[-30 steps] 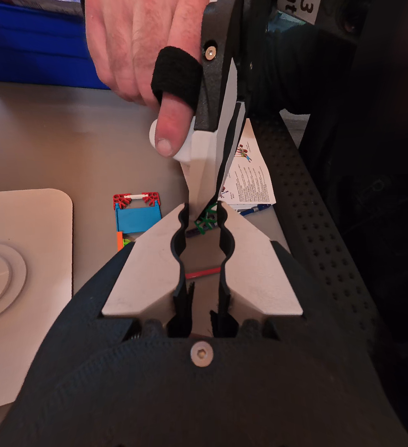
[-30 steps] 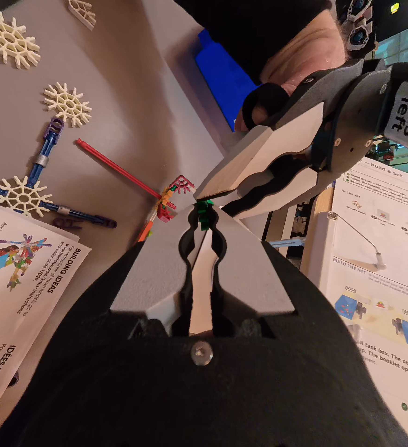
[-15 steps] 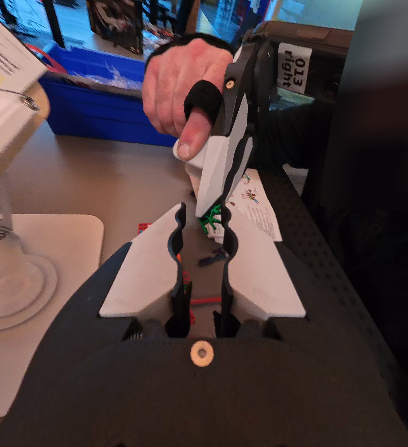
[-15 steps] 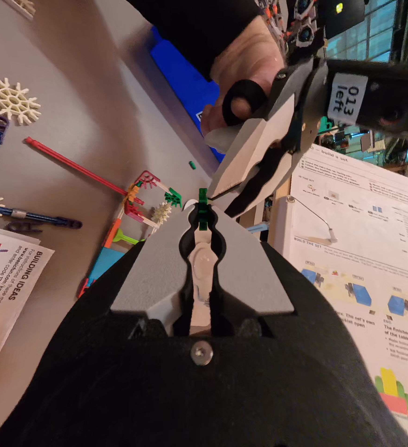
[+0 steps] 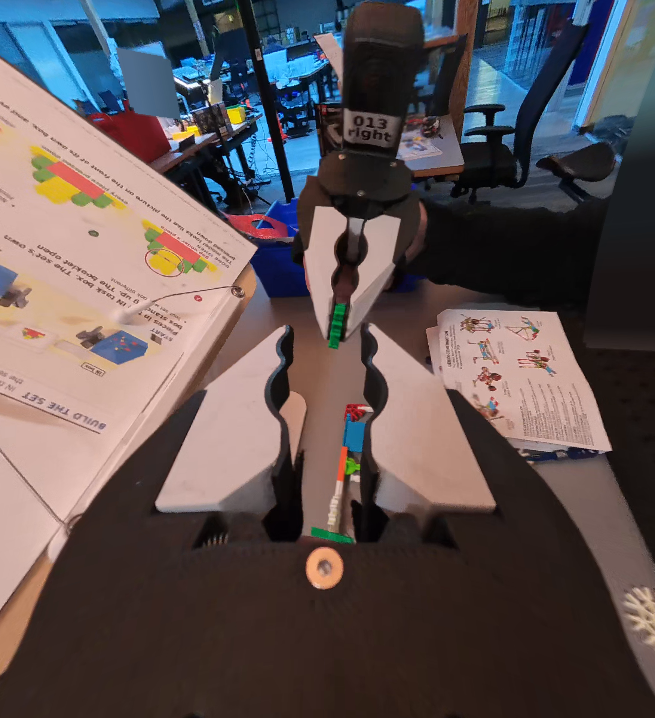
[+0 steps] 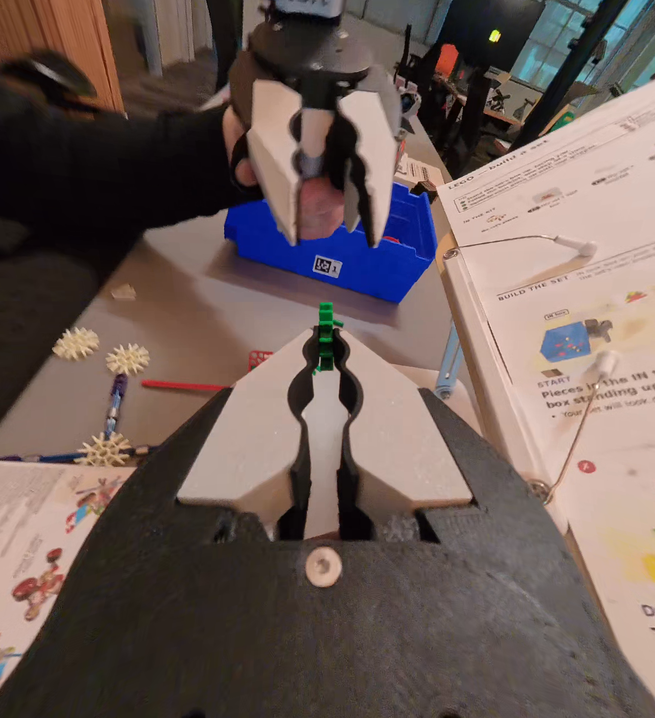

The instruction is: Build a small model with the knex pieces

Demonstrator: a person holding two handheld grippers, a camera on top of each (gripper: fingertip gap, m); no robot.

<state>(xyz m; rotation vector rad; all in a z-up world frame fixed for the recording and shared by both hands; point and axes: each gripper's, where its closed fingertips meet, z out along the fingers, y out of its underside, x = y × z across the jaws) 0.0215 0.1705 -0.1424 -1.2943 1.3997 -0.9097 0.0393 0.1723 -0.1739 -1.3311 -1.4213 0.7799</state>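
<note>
Grey tabletop [image 6: 209, 311] lies below both tools. Right gripper [image 6: 325, 330] is clamped on a green connector [image 6: 325, 334] that pokes out past its fingertips. Facing it, the left gripper [image 5: 325, 334] stands spread and empty, a small colourful assembly [image 5: 351, 447] visible between its fingers.

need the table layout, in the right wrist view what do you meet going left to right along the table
white snowflake connectors → red rod → green connector shut in the right gripper → blue bin → instruction sheet on its stand
</note>
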